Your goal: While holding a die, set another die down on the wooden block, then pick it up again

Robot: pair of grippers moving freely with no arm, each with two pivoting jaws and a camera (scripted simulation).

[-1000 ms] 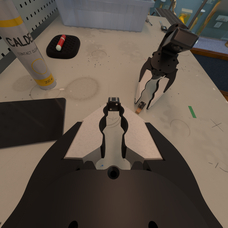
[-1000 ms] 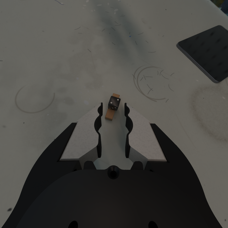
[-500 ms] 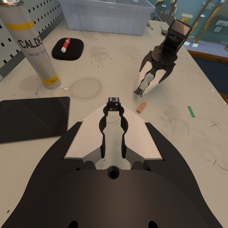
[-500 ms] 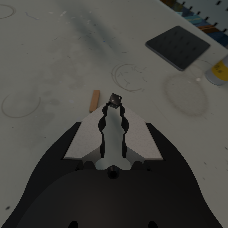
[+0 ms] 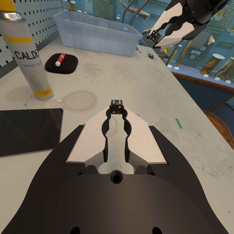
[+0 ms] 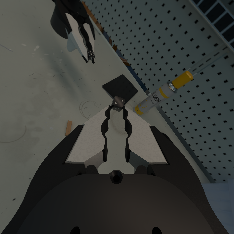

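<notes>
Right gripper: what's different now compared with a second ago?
The right gripper closed on its die, took it off the wooden block and carried it high above the table. The left gripper kept its own die clamped; the block stayed put.

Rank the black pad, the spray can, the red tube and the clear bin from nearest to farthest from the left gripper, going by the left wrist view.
1. Black pad, close on the left.
2. Spray can, left, farther back.
3. Red tube, on its dark mat behind the can.
4. Clear bin, at the table's far end.
</notes>
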